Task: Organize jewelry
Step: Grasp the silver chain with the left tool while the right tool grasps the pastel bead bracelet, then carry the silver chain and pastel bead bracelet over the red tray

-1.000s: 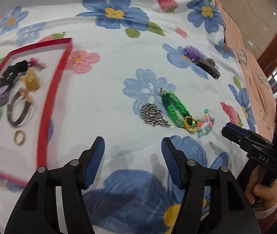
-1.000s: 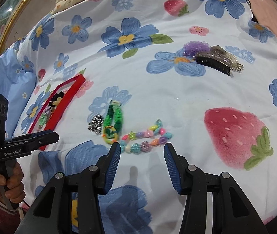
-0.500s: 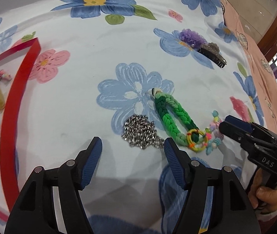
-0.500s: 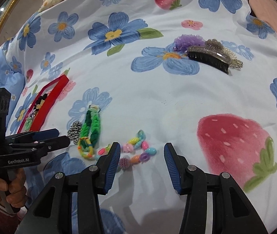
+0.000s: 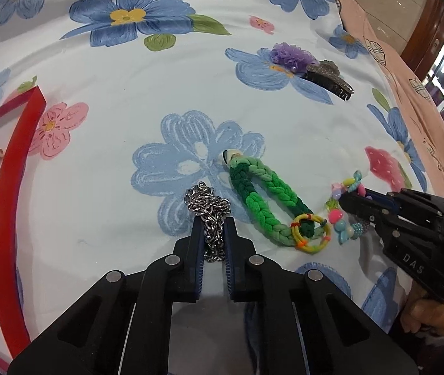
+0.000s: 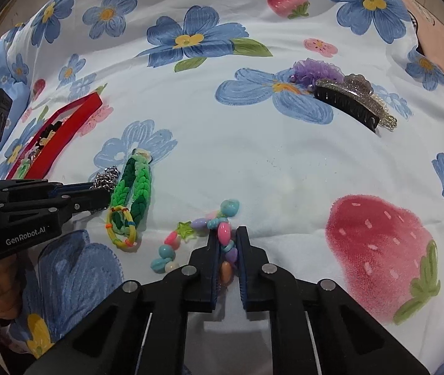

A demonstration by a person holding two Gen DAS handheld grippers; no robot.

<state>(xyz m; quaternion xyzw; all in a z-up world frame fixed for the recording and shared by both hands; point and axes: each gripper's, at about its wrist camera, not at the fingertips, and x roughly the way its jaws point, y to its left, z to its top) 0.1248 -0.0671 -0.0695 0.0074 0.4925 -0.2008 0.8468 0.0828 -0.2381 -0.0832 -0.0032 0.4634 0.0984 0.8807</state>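
Left claw (image 5: 213, 229) pinches the silver chain (image 5: 208, 206); right claw (image 6: 227, 243) is clamped on the bead bracelet (image 6: 197, 237), green braid (image 5: 265, 201) lying between them.

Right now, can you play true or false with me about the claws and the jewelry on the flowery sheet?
1. The left claw is pinching the silver chain. True.
2. The right claw is wide open over the strawberry print. False: it is shut on the colorful bead bracelet.
3. The green braided bracelet lies on the sheet between the chain and the beads. True.
4. The black hair claw clip is inside the red tray. False: it lies on the sheet beside the purple flower piece, far from the red tray.
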